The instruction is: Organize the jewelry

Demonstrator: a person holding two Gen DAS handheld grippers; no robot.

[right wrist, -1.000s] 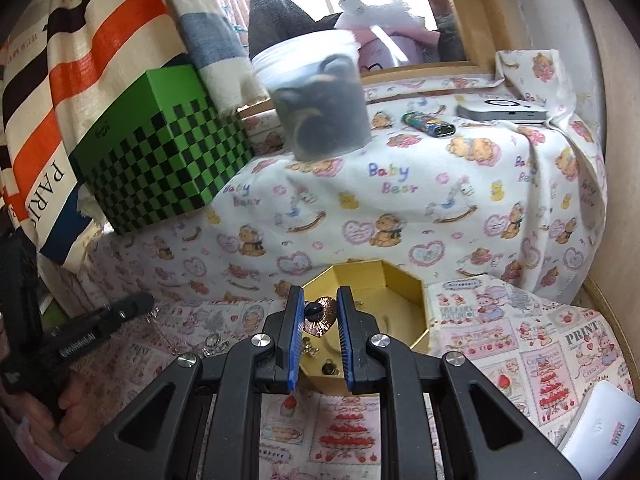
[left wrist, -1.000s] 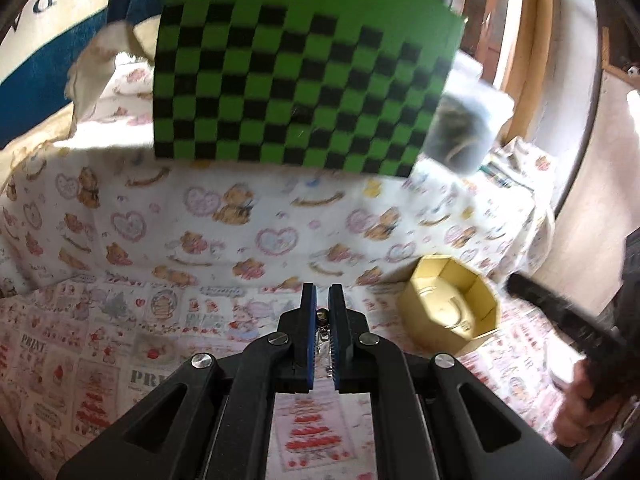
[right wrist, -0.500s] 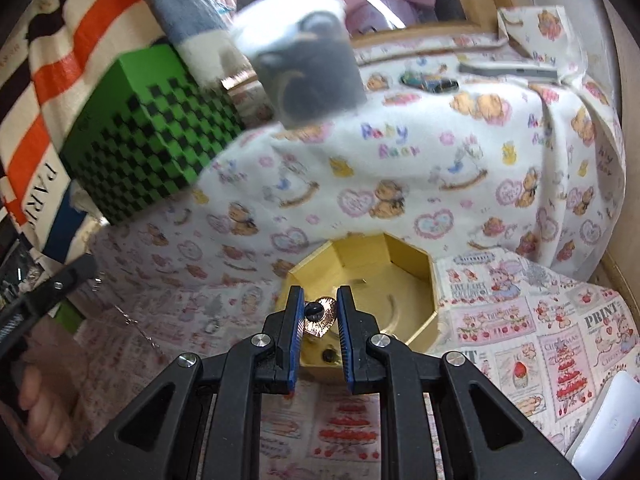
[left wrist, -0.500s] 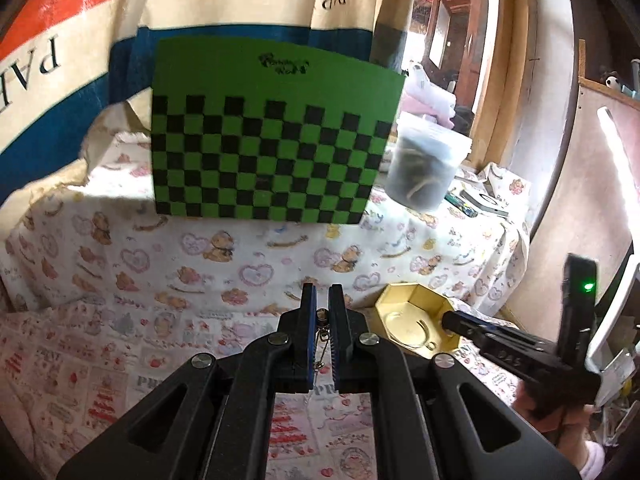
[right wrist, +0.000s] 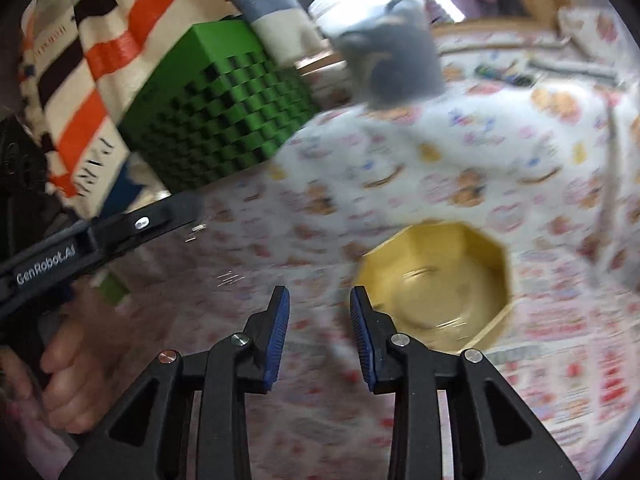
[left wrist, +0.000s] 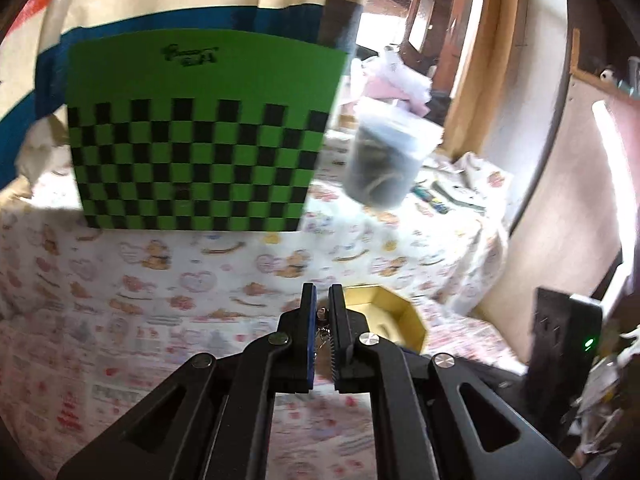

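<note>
Jewelry chain (left wrist: 322, 334) is hanging pinched in our left gripper (left wrist: 321, 312), just beside the gold box (right wrist: 440, 280); our right gripper (right wrist: 320, 320) is opening, empty. Dropping the chain in is remaining.

Printed cloth (right wrist: 460, 168) under gold octagonal box (right wrist: 492, 248)

Left claw (left wrist: 321, 300) closed on a small metal jewelry piece (left wrist: 322, 326) with a short chain hanging between the blue pads. Gold octagonal box (left wrist: 404, 322), open, just right of and behind the fingertips, on printed cloth (left wrist: 160, 300). Green checkered box (left wrist: 192, 152) upright at rear; lidded translucent container (left wrist: 386, 160) to its right. Black device with green light (left wrist: 568, 340) at far right.
</note>
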